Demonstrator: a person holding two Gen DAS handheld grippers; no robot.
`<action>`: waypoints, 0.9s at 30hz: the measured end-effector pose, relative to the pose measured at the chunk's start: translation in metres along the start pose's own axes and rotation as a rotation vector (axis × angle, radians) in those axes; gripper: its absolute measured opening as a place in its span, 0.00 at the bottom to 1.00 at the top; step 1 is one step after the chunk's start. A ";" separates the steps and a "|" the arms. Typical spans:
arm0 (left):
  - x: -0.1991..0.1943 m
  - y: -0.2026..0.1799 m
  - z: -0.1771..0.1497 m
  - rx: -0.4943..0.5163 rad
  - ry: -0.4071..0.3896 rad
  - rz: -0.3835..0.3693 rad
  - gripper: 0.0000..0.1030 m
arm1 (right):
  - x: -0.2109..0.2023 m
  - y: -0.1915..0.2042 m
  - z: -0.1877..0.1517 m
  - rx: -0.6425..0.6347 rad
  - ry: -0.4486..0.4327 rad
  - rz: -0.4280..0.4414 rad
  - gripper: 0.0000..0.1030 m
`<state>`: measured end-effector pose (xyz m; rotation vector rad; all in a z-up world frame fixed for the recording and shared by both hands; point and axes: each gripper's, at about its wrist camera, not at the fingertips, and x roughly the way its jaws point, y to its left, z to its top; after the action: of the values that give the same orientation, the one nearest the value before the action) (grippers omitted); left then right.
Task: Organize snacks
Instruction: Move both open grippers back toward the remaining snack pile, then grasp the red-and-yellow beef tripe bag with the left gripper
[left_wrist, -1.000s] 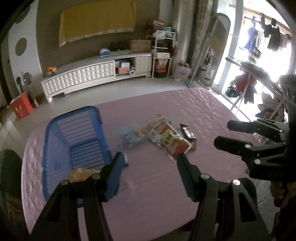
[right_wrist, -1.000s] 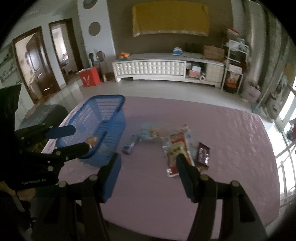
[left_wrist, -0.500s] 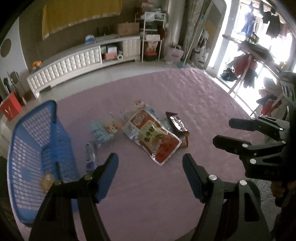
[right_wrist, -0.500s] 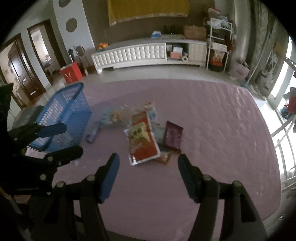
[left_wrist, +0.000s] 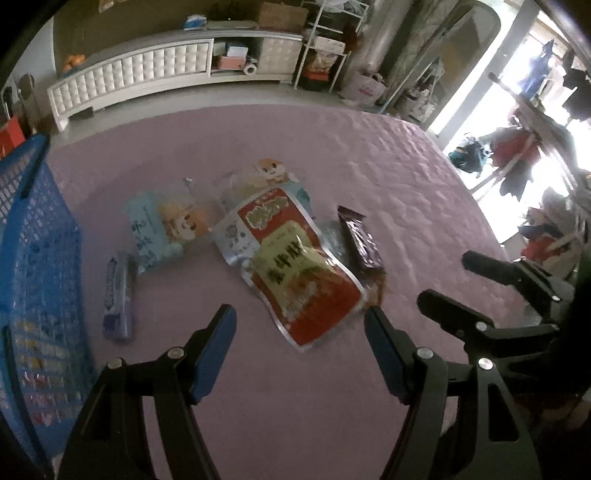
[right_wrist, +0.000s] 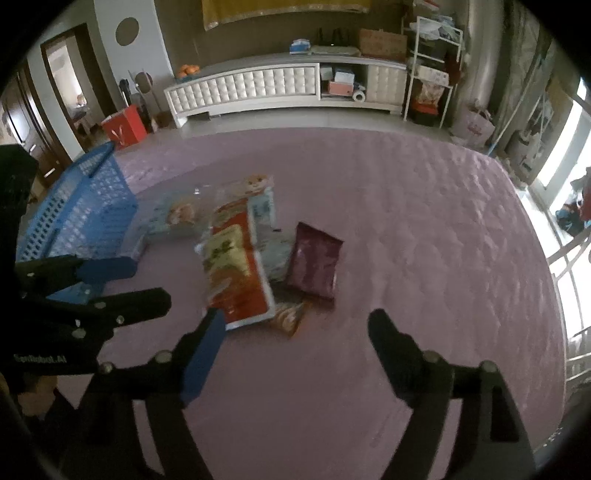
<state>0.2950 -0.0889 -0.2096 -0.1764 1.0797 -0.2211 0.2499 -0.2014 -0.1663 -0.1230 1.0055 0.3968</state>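
A: Entry. Both tools hover over the purple quilted cover, nothing held. The left gripper stands with jaws wide, empty; the right gripper likewise wide and empty.

B: Location of the snacks?

A: Loose pile mid-cover. The red-and-yellow pouch lies on top, its near corner just ahead of the left tool. The dark purple packet lies just to its right, a small orange packet peeks out beneath the pouch's near end, two pale blue cartoon bags sit behind, and a slim lilac bar lies apart, near the blue basket at the left.

B: Handling notes?

A: Judged: all light, film-wrapped, glossy, so slippery and floppy. The pouch looks vacuum-flat and will sag if pinched at one corner. Better to take the crimped end seal or a long edge, fingers low against the soft cover. The bar is stiffer; take it across its width.

B: Risk?

A: Overlaps; lifting one packet may drag another.
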 end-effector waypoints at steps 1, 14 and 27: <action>0.003 0.002 0.001 -0.007 -0.001 -0.004 0.68 | 0.003 -0.002 0.002 -0.003 -0.001 -0.007 0.82; 0.068 0.003 0.030 -0.024 0.065 0.037 0.68 | 0.046 -0.022 0.020 -0.005 0.030 -0.012 0.82; 0.101 0.014 0.039 -0.134 0.079 0.033 0.83 | 0.067 -0.035 0.021 0.024 0.048 0.011 0.82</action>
<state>0.3764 -0.1009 -0.2810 -0.2714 1.1760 -0.1271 0.3114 -0.2104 -0.2145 -0.1057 1.0583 0.3928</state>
